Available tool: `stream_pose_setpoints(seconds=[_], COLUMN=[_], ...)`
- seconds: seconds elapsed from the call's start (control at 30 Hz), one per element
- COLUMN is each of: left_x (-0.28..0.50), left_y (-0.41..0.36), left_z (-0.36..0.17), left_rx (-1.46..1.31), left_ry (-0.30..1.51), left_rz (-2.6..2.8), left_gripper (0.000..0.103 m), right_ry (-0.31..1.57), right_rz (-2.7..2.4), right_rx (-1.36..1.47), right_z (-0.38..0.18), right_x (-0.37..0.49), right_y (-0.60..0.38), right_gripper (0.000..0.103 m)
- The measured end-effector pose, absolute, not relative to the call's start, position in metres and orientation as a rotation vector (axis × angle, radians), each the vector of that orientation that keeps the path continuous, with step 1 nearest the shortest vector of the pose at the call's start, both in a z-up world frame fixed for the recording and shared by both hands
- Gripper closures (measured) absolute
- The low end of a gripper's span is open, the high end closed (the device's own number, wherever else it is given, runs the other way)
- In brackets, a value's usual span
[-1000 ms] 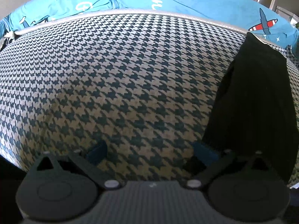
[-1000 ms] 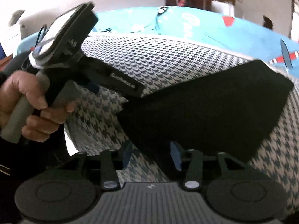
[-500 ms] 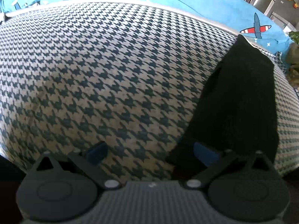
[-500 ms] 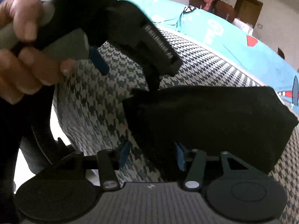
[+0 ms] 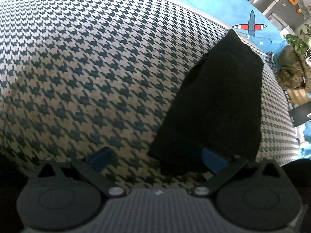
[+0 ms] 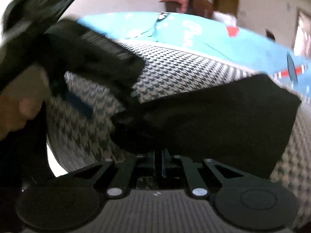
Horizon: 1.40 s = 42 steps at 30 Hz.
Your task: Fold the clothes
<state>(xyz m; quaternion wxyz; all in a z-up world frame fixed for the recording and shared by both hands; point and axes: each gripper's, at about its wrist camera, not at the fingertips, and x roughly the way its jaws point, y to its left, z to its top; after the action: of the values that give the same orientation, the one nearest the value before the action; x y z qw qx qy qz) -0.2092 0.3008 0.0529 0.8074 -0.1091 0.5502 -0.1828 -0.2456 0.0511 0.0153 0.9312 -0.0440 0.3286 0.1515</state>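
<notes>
Folded flat, a black garment of soft, matte cloth lay as a long four-cornered slab on a houndstooth cover, its near edge thickened by stacked layers and a ribbed band. Seen from the right wrist camera, the same piece spread wide, one far corner sharp and square against the weave.

At that near edge the right gripper had its fingers drawn together, clamped on the dark fabric so that only a thin slit showed between the blue pads. Beside it, the left gripper stood with its fingers spread wide apart; the right-hand blue pad sat at the garment's near hem, while the other pad hovered over bare cover. From the right wrist camera that left tool appeared as a blurred, blocky black body above the garment's left end, gripped by a hand at the frame's edge.

Beneath everything, the cover bore a small, tight dark-teal and beige check with a slightly nubby surface. Beyond it ran a smooth turquoise sheet printed with a red-and-white striped aeroplane and white lettering.
</notes>
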Motion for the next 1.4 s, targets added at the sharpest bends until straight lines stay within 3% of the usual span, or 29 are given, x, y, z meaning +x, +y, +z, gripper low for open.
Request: stream_pose_setpoints(seconds=[0.27, 1.03, 1.13, 1.2, 1.4], left_x=[-0.170, -0.136, -0.131, -0.128, -0.123], left_y=[0.243, 0.172, 0.163, 0.157, 0.153], left_z=[0.052, 0.040, 0.038, 0.036, 0.035], left_rx=[-0.307, -0.398, -0.370, -0.352, -0.326], left_ry=[1.214, 1.274, 1.268, 1.263, 1.251], left_rz=[-0.469, -0.530, -0.528, -0.525, -0.512], left_gripper=[0.000, 0.002, 0.014, 0.030, 0.064], right_ry=[0.681, 0.620, 0.619, 0.617, 0.648], right_rz=[0.323, 0.348, 0.344, 0.342, 0.313], right_rx=[0.179, 0.285, 0.270, 0.258, 0.165], right_z=[0.024, 0.038, 0.039, 0.040, 0.036], right_x=[-0.235, -0.241, -0.244, -0.245, -0.248], right_y=[0.019, 0.003, 0.004, 0.005, 0.014], right_gripper=[0.096, 0.095, 0.095, 0.095, 0.095])
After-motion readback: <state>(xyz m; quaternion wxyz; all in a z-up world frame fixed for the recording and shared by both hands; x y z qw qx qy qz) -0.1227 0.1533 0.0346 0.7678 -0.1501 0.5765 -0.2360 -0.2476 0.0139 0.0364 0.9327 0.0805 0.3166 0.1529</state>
